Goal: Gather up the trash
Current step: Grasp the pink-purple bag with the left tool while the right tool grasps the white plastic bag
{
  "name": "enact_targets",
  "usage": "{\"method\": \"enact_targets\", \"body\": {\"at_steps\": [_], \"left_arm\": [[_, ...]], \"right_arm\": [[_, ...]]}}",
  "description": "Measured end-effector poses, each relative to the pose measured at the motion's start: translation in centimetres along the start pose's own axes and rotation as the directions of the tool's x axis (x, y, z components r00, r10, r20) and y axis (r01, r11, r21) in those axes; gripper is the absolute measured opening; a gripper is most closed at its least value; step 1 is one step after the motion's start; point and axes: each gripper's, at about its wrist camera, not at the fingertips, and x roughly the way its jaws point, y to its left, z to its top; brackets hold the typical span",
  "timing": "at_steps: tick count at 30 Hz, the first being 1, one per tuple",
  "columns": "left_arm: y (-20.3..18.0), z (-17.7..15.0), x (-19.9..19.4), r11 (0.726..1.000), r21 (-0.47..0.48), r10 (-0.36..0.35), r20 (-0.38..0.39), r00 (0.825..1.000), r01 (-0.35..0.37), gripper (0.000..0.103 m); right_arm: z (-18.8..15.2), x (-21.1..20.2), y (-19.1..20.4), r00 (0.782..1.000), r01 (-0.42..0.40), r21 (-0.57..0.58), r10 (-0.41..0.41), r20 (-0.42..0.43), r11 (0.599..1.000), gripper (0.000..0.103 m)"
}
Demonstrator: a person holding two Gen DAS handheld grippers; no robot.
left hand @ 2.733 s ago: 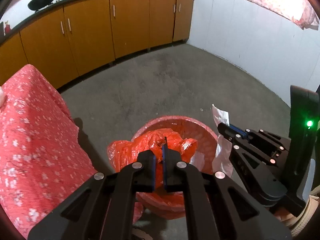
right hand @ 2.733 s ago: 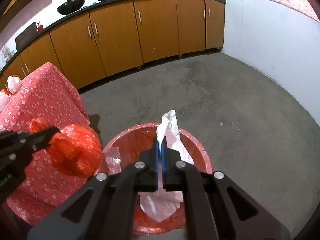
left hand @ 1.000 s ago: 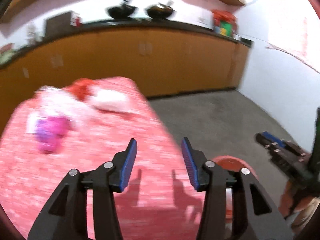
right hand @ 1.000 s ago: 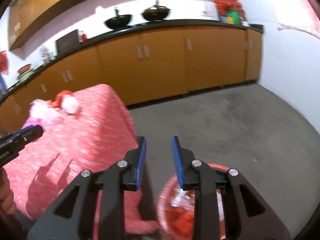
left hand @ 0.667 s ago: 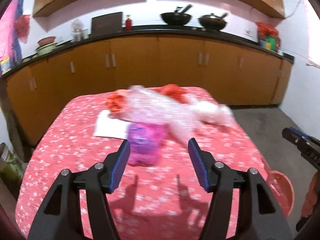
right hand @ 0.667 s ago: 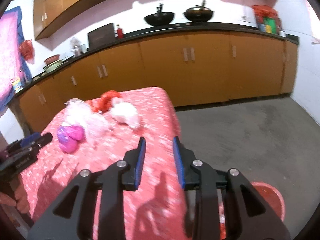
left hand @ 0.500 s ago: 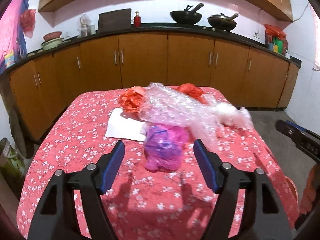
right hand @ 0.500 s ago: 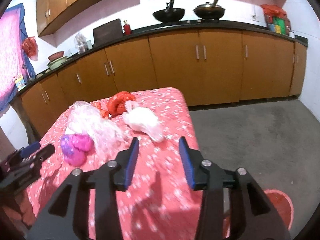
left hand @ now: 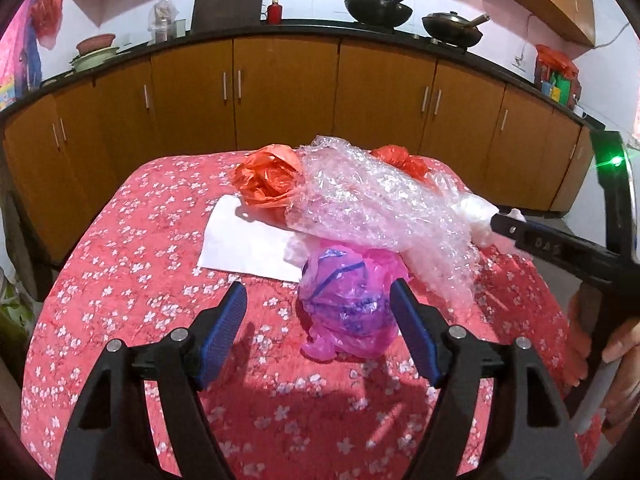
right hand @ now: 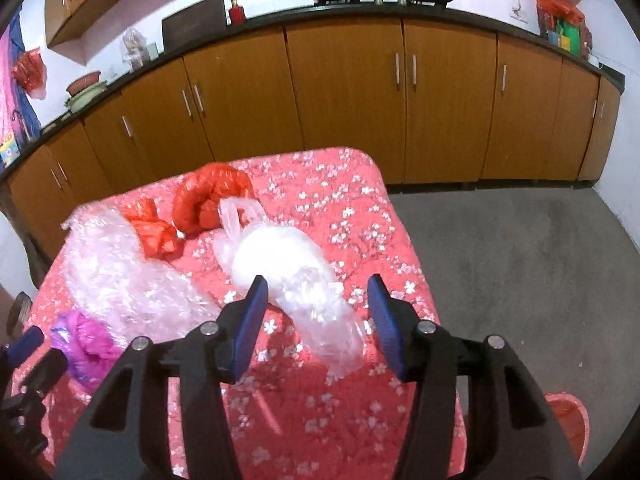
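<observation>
Trash lies on a table with a red flowered cloth (left hand: 120, 240). My left gripper (left hand: 318, 314) is open and empty, with a crumpled pink and purple bag (left hand: 348, 300) just ahead between its fingertips, nearer the right one. Behind the bag lie bubble wrap (left hand: 368, 204), an orange bag (left hand: 266, 178), a red bag (left hand: 400, 158) and a white sheet (left hand: 244, 240). My right gripper (right hand: 316, 312) is open and empty, hovering over a clear white plastic bag (right hand: 288, 268). The red bag (right hand: 210, 196), orange bag (right hand: 154, 230), bubble wrap (right hand: 116, 276) and pink bag (right hand: 84, 340) show to its left.
The red trash bin's rim (right hand: 568, 428) shows on the grey floor at the table's right. Orange cabinets (left hand: 280, 92) with a black counter and pans run along the back wall. The right gripper's body (left hand: 560, 248) reaches in over the table's right edge.
Both grippers let go of their bags over the bin, opened, and swung from the bin up to the table. Both opened wider and moved closer to the trash pile.
</observation>
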Motion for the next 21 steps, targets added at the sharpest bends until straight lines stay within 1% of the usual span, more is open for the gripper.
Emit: {"method": "enact_targets", "body": {"at_steps": [1,2,3,5,6,7,8,9,11,14,17,21], "left_arm": [[-0.1,-0.1,0.1,1.0,0.002,-0.002,-0.007,1.0,0.002,0.073],[-0.2,-0.1,0.3,1.0,0.001,-0.007,-0.017,1.0,0.007,0.073],[-0.2,-0.1,0.5,1.0,-0.001,-0.012,-0.029,1.0,0.012,0.073],[-0.1,0.1,1.0,1.0,-0.013,-0.029,-0.047,0.998,0.028,0.063],[0.0,0.0,1.1,0.999,-0.027,-0.049,-0.055,0.997,0.047,0.058],[-0.1,0.1,1.0,0.998,-0.031,-0.061,-0.055,0.997,0.06,0.045],[-0.2,0.1,0.9,0.997,-0.027,-0.073,-0.054,0.996,0.071,0.037],[-0.4,0.1,0.7,0.998,-0.015,-0.066,-0.052,0.996,0.065,0.035],[-0.4,-0.1,0.3,0.998,-0.002,-0.067,-0.048,0.997,0.067,0.026],[0.4,-0.7,-0.9,0.999,0.0,-0.051,-0.029,0.998,0.051,0.022],[2.3,-1.3,-2.8,1.0,-0.014,-0.021,0.001,1.0,0.021,0.021],[4.9,-1.3,-4.9,0.998,-0.054,0.024,0.037,0.999,-0.022,0.021]], "right_arm": [[-0.1,0.4,0.0,1.0,-0.005,0.0,0.005,-0.018,1.0,0.032],[-0.2,0.6,0.0,0.999,-0.016,0.005,0.016,-0.03,1.0,0.026],[-0.2,0.7,0.0,0.999,-0.018,0.007,0.018,-0.035,1.0,0.016],[-0.4,0.6,0.1,0.999,-0.021,0.0,0.021,-0.034,1.0,0.012],[-0.5,0.4,0.2,0.999,-0.02,-0.014,0.019,-0.029,1.0,0.01],[-0.6,0.2,0.3,1.0,-0.018,-0.022,0.018,-0.024,1.0,0.009],[-0.9,-0.2,0.4,1.0,-0.019,-0.033,0.018,-0.019,0.999,0.009],[-1.0,-0.5,0.5,1.0,-0.021,-0.037,0.021,-0.015,0.999,0.008],[-1.5,-1.5,0.5,1.0,-0.029,-0.032,0.029,-0.002,0.999,0.007],[-2.1,-3.2,0.4,0.999,-0.037,-0.021,0.038,0.024,0.999,0.007],[-2.6,-4.8,0.1,0.998,-0.034,-0.02,0.035,0.053,0.999,0.007],[-2.7,-6.9,-0.1,0.995,-0.039,-0.011,0.04,0.089,0.999,0.006]]}}
